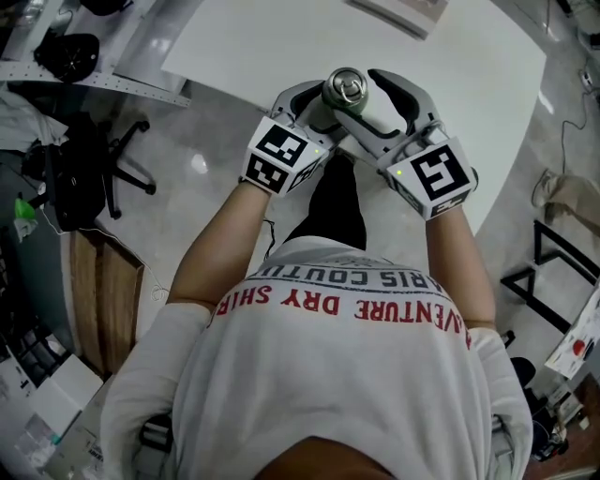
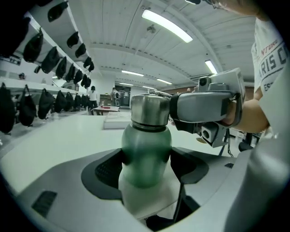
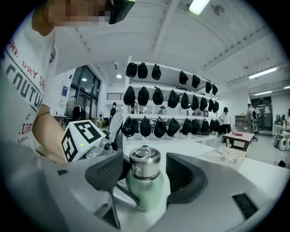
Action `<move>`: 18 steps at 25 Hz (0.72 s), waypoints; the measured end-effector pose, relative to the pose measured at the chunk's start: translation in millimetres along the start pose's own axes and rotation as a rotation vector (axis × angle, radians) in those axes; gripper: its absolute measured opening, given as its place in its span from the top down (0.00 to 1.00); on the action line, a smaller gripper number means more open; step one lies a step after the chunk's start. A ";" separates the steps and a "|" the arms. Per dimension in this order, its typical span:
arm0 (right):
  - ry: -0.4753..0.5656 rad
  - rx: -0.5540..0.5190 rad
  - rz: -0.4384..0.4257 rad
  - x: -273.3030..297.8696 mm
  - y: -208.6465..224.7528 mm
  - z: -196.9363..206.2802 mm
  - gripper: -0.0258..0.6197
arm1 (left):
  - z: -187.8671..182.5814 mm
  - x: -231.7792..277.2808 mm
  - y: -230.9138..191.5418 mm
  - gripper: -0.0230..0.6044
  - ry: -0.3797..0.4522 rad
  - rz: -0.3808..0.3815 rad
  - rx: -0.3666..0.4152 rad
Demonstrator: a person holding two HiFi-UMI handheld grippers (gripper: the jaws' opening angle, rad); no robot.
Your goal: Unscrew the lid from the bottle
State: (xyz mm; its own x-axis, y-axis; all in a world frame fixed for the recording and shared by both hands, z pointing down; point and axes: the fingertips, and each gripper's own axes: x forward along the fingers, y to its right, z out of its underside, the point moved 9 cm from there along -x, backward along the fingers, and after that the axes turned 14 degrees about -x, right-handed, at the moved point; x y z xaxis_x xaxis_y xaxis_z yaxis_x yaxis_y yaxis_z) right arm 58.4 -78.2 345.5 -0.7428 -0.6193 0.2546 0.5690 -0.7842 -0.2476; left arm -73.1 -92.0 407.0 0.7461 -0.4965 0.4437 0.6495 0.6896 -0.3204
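Observation:
A green bottle with a steel lid is held up near the edge of the white table. My left gripper is shut on the bottle's green body, both dark pads pressed against its sides. In the head view the left gripper comes in from the left. My right gripper stands open around the steel lid, with a gap between the lid and the right-hand pad. It reaches in from the right. The bottle's base is hidden.
A black office chair stands on the floor to the left. A flat paper item lies at the table's far edge. Shelves of black caps line the far wall, with people standing beyond the tables.

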 end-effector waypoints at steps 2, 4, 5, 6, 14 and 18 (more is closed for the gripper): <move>-0.004 0.001 0.024 0.7 -1.8 0.1 0.50 | 0.5 1.4 3.5 0.41 0.019 -0.046 -0.029; -0.012 0.000 0.052 1.7 -2.0 0.9 0.50 | 0.9 2.4 5.3 0.41 0.032 -0.078 -0.052; -0.014 0.001 0.063 2.4 -2.1 1.2 0.50 | 1.3 2.5 5.8 0.41 0.039 -0.091 -0.061; -0.015 0.002 0.070 3.3 -2.3 1.3 0.50 | 1.7 2.4 6.1 0.41 0.044 -0.103 -0.067; -0.036 -0.024 0.094 9.9 -5.3 -0.4 0.56 | 3.2 5.5 11.9 0.41 0.063 -0.164 -0.074; -0.042 -0.026 0.106 9.6 -5.5 -0.8 0.60 | 2.7 5.5 13.4 0.41 0.064 -0.175 -0.075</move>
State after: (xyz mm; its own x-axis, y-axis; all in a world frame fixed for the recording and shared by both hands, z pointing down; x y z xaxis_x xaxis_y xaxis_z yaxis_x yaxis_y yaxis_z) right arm 47.9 -79.8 348.5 -0.6634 -0.6999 0.2646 0.6334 -0.7136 -0.2993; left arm -60.6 -84.1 407.5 0.6273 -0.6394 0.4446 0.7772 0.5501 -0.3055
